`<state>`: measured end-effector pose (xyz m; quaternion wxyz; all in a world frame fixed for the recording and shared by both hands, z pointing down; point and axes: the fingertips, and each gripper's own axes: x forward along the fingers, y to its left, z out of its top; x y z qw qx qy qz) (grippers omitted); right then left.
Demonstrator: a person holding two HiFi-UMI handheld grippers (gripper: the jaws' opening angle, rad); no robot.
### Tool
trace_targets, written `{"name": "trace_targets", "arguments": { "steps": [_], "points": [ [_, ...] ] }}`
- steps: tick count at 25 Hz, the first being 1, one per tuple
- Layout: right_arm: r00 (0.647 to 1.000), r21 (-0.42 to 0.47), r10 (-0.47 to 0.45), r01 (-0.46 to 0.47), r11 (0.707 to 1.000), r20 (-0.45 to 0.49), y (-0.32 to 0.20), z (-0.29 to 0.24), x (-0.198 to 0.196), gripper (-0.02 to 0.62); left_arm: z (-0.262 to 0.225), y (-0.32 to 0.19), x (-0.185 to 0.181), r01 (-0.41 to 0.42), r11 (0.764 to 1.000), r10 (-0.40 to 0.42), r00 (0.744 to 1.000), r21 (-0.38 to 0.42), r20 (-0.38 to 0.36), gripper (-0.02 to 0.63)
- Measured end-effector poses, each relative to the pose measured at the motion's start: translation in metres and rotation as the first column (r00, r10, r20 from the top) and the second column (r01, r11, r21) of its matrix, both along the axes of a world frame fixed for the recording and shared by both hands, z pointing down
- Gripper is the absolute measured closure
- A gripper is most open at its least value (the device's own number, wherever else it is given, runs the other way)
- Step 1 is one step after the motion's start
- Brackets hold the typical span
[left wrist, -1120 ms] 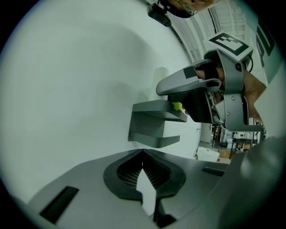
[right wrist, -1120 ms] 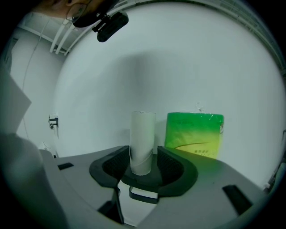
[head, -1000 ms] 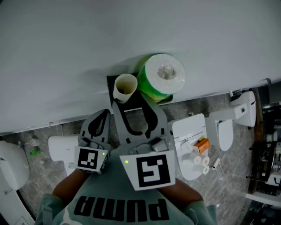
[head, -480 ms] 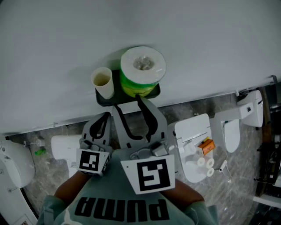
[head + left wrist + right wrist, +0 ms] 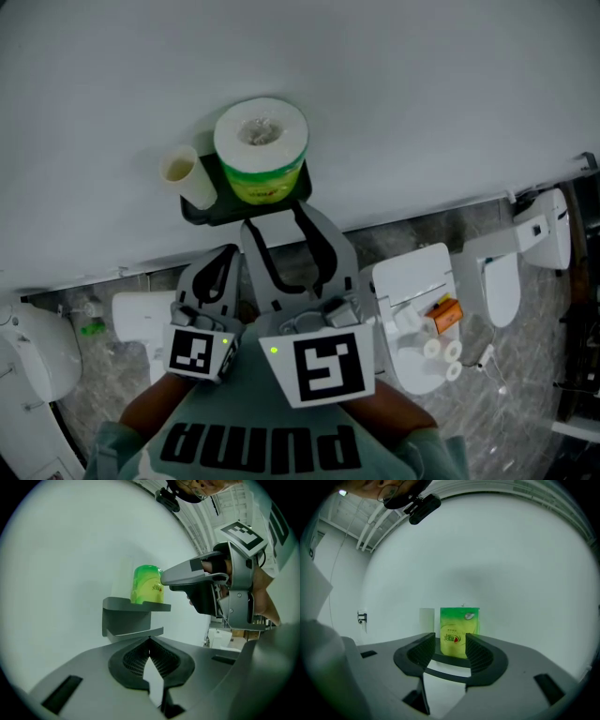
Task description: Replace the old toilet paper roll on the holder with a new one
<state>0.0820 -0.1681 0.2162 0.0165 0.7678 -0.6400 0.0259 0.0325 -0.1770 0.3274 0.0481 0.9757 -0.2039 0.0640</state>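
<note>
A new roll in a green wrapper [image 5: 261, 150] stands upright on the black wall shelf [image 5: 202, 211]. Next to it, on its left, stands a bare cardboard tube [image 5: 186, 178]. My right gripper [image 5: 274, 221] is open and level, just short of the shelf. Nothing sits between its pads. In the right gripper view the green roll [image 5: 459, 632] shows beyond the open right gripper [image 5: 450, 651], with the tube [image 5: 426, 619] to its left. My left gripper [image 5: 225, 248] hangs back on the left, shut and empty. The left gripper view has the shut left gripper [image 5: 149, 640] below the shelf [image 5: 133, 605] and roll [image 5: 147, 584].
The white wall [image 5: 422, 94] fills the space behind the shelf. Far below, on the grey floor, stand white toilets [image 5: 412, 281] [image 5: 141, 314], one carrying an orange box [image 5: 447, 309] and small rolls [image 5: 441, 352]. The right gripper's body [image 5: 206, 588] crosses the left gripper view.
The shelf, roll and tube have slid left in the head view. My right jaws, earlier below the tube, now line up with the green roll. Both grippers shifted together.
</note>
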Motion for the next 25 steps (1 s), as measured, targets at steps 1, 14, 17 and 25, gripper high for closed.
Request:
{"name": "trace_targets", "arguments": {
  "steps": [1,14,17,25],
  "points": [
    [1.000,0.003,-0.003,0.003,1.000,0.000,0.001,-0.001,0.002,0.416,-0.002,0.002,0.001,0.000,1.000,0.000,1.000,0.000,-0.002,0.603],
    [0.998,0.028,-0.059,0.060,0.998,-0.025,-0.016,-0.019,0.021,0.297,-0.025,0.004,0.000,0.019,0.999,-0.019,1.000,0.050,0.001,0.603],
    [0.997,0.024,-0.073,0.074,0.997,-0.040,-0.023,-0.021,0.022,0.274,-0.028,0.002,-0.002,0.031,0.998,-0.030,1.000,0.051,-0.003,0.603],
    [0.993,-0.003,-0.104,0.104,0.995,-0.059,-0.040,-0.018,0.025,0.221,-0.029,-0.007,-0.006,0.064,0.997,-0.064,0.998,0.033,-0.014,0.603]
  ]
}}
